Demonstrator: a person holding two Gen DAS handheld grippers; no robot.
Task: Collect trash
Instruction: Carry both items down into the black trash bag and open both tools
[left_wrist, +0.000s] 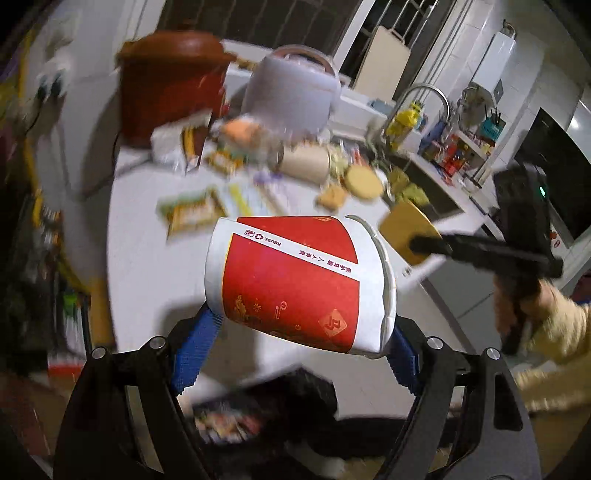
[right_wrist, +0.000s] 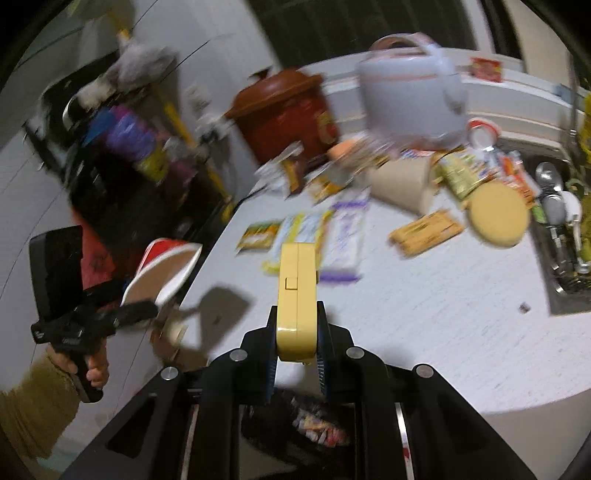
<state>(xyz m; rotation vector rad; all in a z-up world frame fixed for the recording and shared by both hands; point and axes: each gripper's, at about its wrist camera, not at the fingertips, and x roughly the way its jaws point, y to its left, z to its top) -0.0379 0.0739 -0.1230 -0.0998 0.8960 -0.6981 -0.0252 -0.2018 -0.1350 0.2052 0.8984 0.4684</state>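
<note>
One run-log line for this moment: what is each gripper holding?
left gripper: shut on red paper cup | right gripper: shut on yellow case | black bin bag: below both

The white speckled tabletop (right_wrist: 424, 314) carries a brown lidded clay pot (right_wrist: 284, 107), a pale lilac rice cooker (right_wrist: 410, 99), a round yellow lid (right_wrist: 496, 214), a tipped beige paper cup (right_wrist: 400, 182) and several flat snack wrappers (right_wrist: 314, 232).

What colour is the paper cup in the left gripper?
Red with white bands, on the paper cup; clearest in the left wrist view.
</note>
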